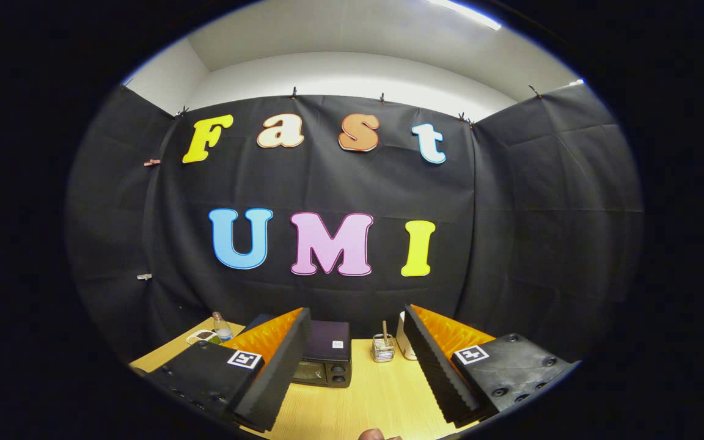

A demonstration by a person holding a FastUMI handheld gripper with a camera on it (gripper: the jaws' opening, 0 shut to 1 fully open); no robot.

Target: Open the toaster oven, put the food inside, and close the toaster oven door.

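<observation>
A: Where is the oven (326, 357) now?

B: It stands on the table (382, 397), at the far side near the black cloth wall. Its door looks shut, I think; the glass front faces us. If food is inside, I cannot tell, the glass is too dark.

A: And the gripper (358, 360)?

B: Its two fingers are wide apart and hold nothing. They are raised above the table, well before the oven. The left finger covers part of the oven's left side. I judge it is held so, open and back, because from there it can go to any thing on the table.

A: So is the job early or finished?

B: A shut door fits both: food not yet in, or food in and the door closed again. I will not choose.

A: What else do you count?

B: One oven. Right of the oven, one small wire holder (383, 348) with a stick in it, and just beyond it one white container (405, 342). Left of the oven, one bottle (222, 328) and beside it one small tray (203, 337) with something in it, perhaps the food, too small to tell.

A: Any person?

B: A fingertip (375, 434), nearest to us.
</observation>
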